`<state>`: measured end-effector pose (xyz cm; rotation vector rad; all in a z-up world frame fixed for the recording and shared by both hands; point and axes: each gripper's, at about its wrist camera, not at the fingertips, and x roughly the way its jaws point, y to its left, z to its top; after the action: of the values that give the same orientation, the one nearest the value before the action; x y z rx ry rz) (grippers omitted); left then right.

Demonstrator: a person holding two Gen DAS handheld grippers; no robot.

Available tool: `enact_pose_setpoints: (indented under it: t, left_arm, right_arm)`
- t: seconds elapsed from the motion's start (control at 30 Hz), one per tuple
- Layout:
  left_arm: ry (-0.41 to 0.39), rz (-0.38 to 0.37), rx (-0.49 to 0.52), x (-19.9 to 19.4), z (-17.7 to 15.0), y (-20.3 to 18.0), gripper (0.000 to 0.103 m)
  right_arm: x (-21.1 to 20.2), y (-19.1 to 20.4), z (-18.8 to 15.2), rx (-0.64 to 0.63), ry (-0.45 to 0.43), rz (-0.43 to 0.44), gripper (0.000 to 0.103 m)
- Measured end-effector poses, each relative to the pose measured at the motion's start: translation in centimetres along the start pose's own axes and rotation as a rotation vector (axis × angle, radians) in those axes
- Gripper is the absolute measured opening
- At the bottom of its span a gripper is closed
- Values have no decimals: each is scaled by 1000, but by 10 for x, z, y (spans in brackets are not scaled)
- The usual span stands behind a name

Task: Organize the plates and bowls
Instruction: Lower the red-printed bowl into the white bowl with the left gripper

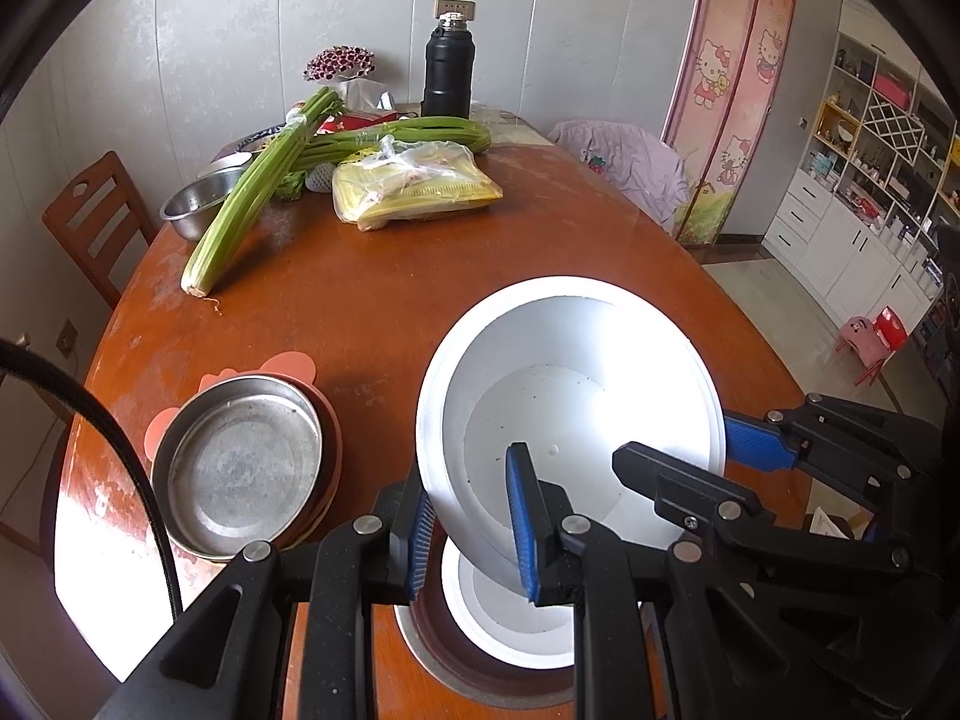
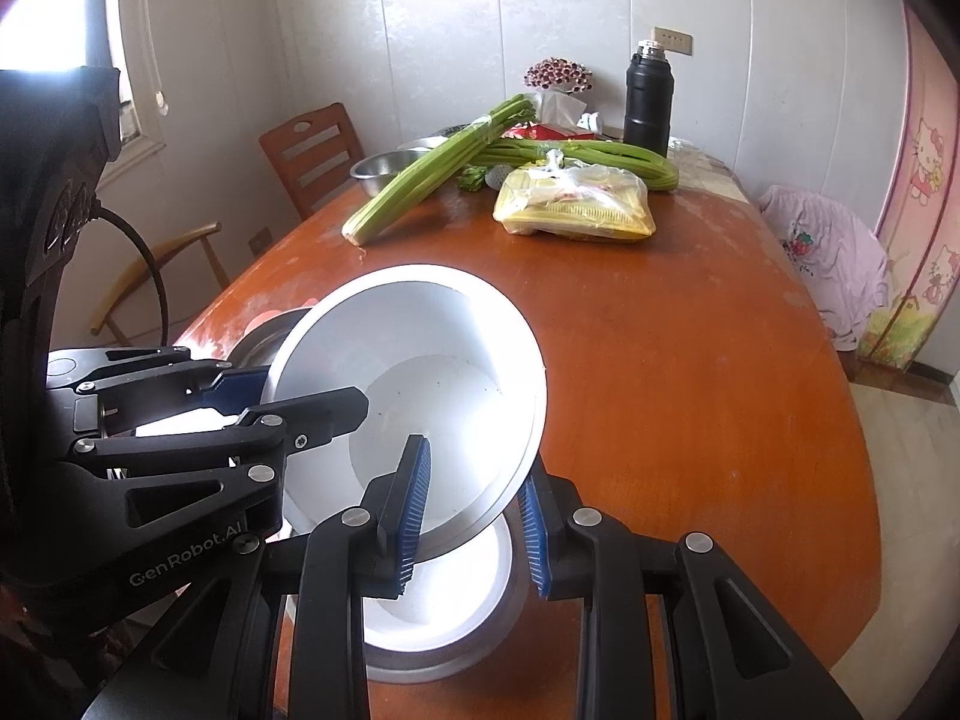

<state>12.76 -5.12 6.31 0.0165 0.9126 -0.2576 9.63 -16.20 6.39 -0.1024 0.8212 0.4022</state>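
A white bowl [image 1: 570, 360] [image 2: 420, 324] hangs tilted above the brown table [image 1: 360, 312] [image 2: 660, 360]. My left gripper [image 1: 471, 531] [image 2: 282, 396] is shut on its near left rim. My right gripper [image 2: 474, 519] [image 1: 702, 450] is shut on its right rim. Each has one finger inside the bowl and one outside. Directly beneath, a second white bowl [image 1: 510, 612] [image 2: 432, 618] rests on the table, partly hidden by the fingers. To the left lies a shallow metal plate [image 1: 246, 462] [image 2: 264, 342] stacked on brownish and pink plates [image 1: 288, 366].
Far across the table lie celery bunches [image 1: 252, 204] [image 2: 420, 180], a bagged yellow pack [image 1: 414, 186] [image 2: 576, 204], a steel bowl [image 1: 192, 207] [image 2: 378, 168] and a black flask [image 1: 449, 69] [image 2: 648, 102]. A wooden chair [image 1: 90, 222] stands at the left edge and a cloth-draped seat [image 2: 828, 258] at the right.
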Motion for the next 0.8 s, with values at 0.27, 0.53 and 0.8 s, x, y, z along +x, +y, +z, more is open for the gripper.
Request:
enact_pose_setpoints:
  t: [0.27, 0.53, 0.8]
  left_arm:
    - [9, -4, 3, 0, -10, -4, 22]
    - [21, -7, -2, 5, -18, -6, 22]
    - [48, -15, -17, 13, -26, -3, 22]
  right_arm:
    - [-2, -1, -8, 0, 3, -1, 31]
    - [0, 1, -16, -5, 16, -1, 31]
    - [10, 1, -21, -7, 45, 8, 31]
